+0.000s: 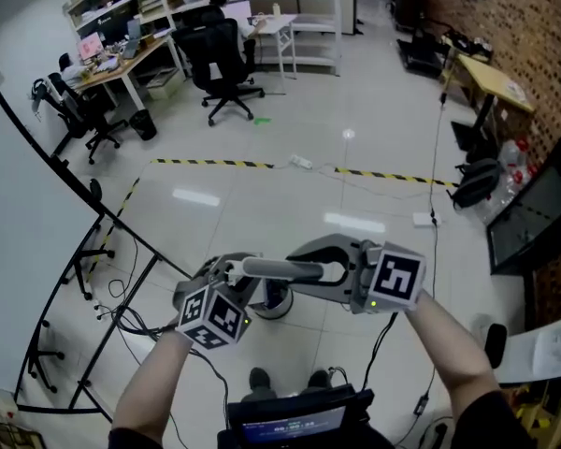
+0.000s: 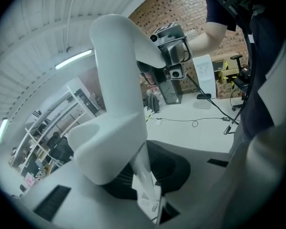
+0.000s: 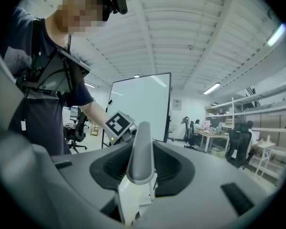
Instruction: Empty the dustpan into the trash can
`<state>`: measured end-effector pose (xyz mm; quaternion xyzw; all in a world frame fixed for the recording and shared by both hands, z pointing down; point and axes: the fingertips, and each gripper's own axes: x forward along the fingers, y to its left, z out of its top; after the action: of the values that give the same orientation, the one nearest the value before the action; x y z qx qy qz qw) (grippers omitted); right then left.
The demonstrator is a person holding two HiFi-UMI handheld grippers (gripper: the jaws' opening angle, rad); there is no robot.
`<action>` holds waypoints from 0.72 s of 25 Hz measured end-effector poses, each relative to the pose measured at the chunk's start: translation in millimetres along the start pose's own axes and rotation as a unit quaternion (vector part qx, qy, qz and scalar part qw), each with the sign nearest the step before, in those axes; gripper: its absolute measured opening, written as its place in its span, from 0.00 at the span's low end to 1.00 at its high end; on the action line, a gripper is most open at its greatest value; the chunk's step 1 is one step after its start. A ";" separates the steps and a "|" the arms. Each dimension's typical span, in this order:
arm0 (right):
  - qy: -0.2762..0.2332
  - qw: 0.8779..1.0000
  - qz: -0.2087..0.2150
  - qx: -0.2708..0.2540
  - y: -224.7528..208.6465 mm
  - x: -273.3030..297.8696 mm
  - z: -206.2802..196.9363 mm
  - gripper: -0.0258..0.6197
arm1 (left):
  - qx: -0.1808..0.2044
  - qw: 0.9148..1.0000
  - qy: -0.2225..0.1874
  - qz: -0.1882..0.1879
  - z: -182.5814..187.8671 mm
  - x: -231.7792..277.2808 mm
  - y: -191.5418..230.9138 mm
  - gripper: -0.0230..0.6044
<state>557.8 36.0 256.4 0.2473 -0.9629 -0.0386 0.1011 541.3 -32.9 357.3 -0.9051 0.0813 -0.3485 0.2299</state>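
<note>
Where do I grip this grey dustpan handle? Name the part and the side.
Take the handle by its straight level bar, ends on: the right gripper is shut on its right end, the left gripper on its left. It's slim enough for the jaws.

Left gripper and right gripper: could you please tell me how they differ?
The left gripper is shut on a thick white part; the right gripper is shut on a slim grey bar. In the head view the left gripper sits lower than the right gripper. Both are hand-held and gripping.
</note>
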 end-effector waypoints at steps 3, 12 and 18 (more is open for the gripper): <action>-0.002 1.000 0.007 -0.007 -3.4 0.7 2.3 0.27 | -0.012 1.000 0.005 0.010 -0.5 -0.1 3.2 0.11; -0.021 1.000 0.012 0.014 -17.5 4.3 3.5 0.27 | -0.008 1.000 -0.006 0.015 -1.7 4.9 12.7 0.11; -0.014 1.000 0.007 0.020 -32.0 21.7 13.2 0.27 | 0.002 0.999 -0.033 -0.006 -8.2 -1.8 28.7 0.11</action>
<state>551.4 -2.2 243.3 0.2423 -0.9663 -0.0224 0.0835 534.9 -60.6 348.0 -0.9160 0.0680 -0.3202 0.2318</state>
